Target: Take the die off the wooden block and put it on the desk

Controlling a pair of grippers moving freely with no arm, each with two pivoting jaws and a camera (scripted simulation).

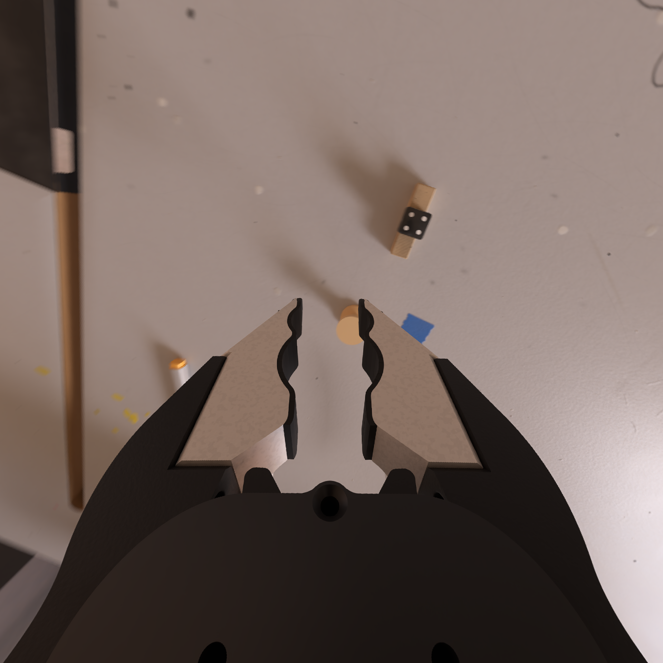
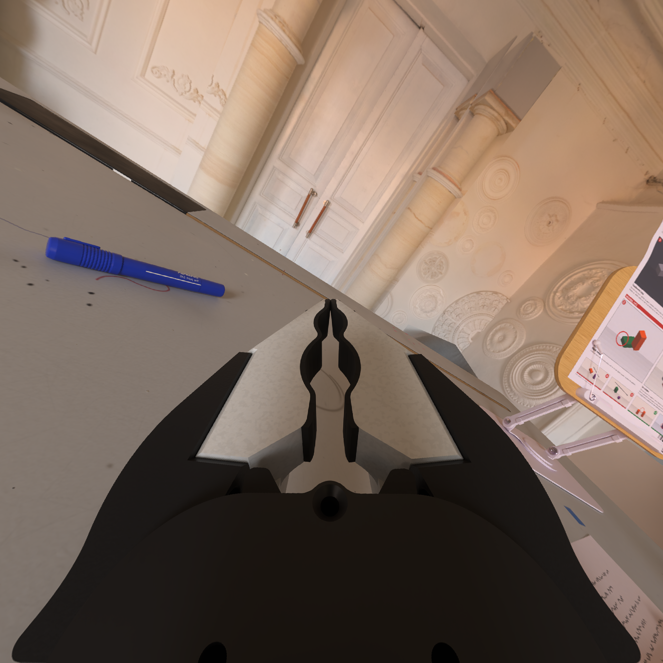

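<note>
In the left wrist view a black die (image 1: 414, 223) with white pips sits on the middle of a small flat wooden block (image 1: 412, 221) lying on the grey desk (image 1: 251, 143). My left gripper (image 1: 330, 305) is open and empty, high above the desk, with the die and block ahead and to the right of its fingertips. My right gripper (image 2: 330, 304) is shut and empty, low over the desk near its far edge. The die and block do not show in the right wrist view.
Under the left gripper lie a short wooden cylinder (image 1: 348, 328), a blue piece of tape (image 1: 418, 325) and a white tube with an orange cap (image 1: 179, 371). A wooden stick (image 1: 70, 341) lies at left. A blue marker (image 2: 132, 267) and a clipboard on a stand (image 2: 617, 358) show on the right.
</note>
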